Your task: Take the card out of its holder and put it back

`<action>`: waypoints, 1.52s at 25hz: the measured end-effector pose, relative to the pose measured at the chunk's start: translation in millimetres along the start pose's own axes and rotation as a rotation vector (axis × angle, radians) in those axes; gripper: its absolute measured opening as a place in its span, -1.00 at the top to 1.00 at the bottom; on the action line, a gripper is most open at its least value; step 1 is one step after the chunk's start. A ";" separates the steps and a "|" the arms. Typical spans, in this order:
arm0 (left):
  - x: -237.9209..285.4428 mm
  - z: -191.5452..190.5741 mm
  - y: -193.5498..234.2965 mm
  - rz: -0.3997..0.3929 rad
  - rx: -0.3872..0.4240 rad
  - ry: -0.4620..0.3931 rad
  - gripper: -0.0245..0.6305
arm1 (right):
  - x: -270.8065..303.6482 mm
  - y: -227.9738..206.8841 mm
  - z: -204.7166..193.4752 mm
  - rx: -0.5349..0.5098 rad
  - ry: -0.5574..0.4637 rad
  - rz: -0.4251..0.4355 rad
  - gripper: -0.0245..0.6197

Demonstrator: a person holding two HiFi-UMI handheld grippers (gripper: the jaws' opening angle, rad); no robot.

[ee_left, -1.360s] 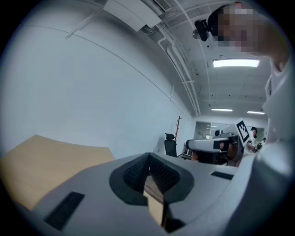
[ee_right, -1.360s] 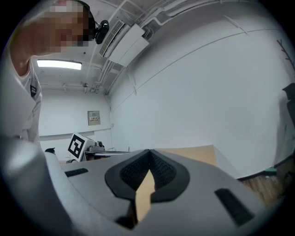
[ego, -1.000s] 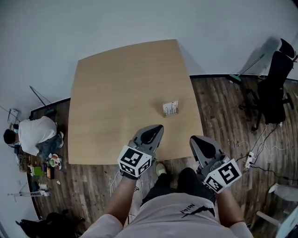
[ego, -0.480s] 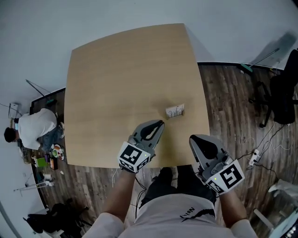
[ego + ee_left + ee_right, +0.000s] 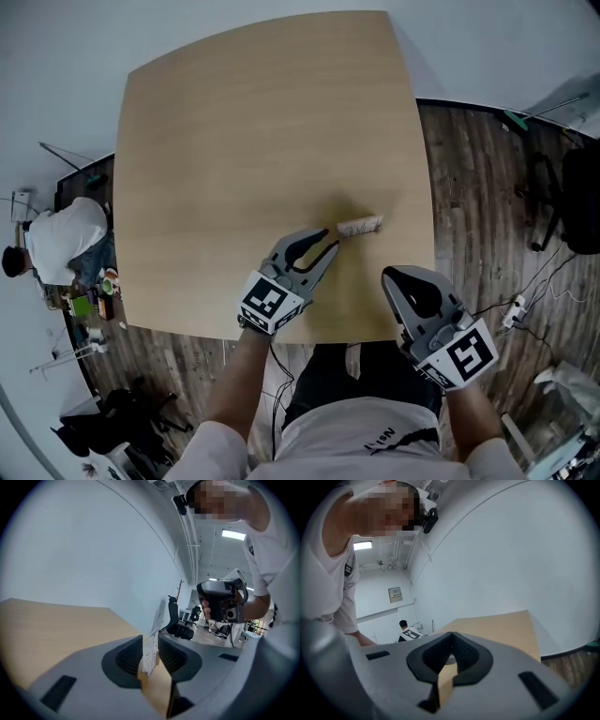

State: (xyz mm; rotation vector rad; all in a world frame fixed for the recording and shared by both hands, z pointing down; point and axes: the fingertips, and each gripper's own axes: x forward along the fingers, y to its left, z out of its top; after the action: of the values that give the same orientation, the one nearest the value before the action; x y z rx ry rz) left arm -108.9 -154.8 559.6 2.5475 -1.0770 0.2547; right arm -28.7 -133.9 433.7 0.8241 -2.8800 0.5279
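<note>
A small card holder with a white card [image 5: 360, 226] stands on the wooden table [image 5: 234, 141], near its front right part. My left gripper [image 5: 325, 241] lies low over the table with its tips just left of the holder. In the left gripper view, the card [image 5: 149, 659] shows edge-on in the narrow gap between the jaws of the left gripper [image 5: 150, 641]; the jaws stand apart and I cannot tell if they touch it. My right gripper [image 5: 388, 276] hovers over the table's front edge, shut and empty, and its jaws [image 5: 451, 645] meet at the tips.
A person in a white shirt [image 5: 61, 248] crouches on the wood floor left of the table among small items. A black office chair [image 5: 581, 202] and cables [image 5: 511, 309] lie to the right. A pale wall runs behind the table.
My left gripper has moved forward and right across the table until its tips reach the card holder. The right gripper stays near the front edge. The head view has shifted forward over the table.
</note>
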 end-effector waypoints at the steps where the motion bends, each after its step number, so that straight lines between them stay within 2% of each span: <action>1: 3.4 -5.9 3.0 -0.008 0.002 0.009 0.63 | 1.6 -3.0 -3.1 0.005 0.003 0.001 0.88; 9: 30.8 -30.3 12.3 -0.136 0.022 0.051 0.59 | 11.7 -14.8 -22.9 0.026 0.034 -0.004 0.88; 17: 50.3 -37.3 7.8 -0.233 0.040 0.048 0.60 | 15.7 -17.1 -36.4 0.052 0.053 -0.016 0.88; 21: 59.4 -30.0 4.7 -0.296 0.074 0.039 0.60 | 16.2 -19.7 -42.7 0.062 0.062 -0.019 0.88; 25: 65.3 -27.3 6.5 -0.327 0.122 0.045 0.79 | 13.9 -21.2 -50.2 0.067 0.080 -0.023 0.88; 29: 67.3 -26.1 4.1 -0.352 0.159 0.054 0.83 | 14.4 -22.7 -51.6 0.066 0.081 -0.030 0.88; 34: 64.3 -25.3 0.2 -0.372 0.165 0.057 0.85 | 13.9 -20.9 -49.4 0.063 0.078 -0.038 0.88; 38: 60.8 -8.7 0.7 -0.371 0.166 0.039 0.85 | 12.1 -17.9 -41.2 0.057 0.057 -0.041 0.88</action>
State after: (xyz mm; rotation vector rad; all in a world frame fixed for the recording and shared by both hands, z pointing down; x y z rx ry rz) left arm -67.6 -191.6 586.0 2.8140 -0.5720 0.3028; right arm -29.4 -139.6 479.9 0.8600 -2.8018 0.6208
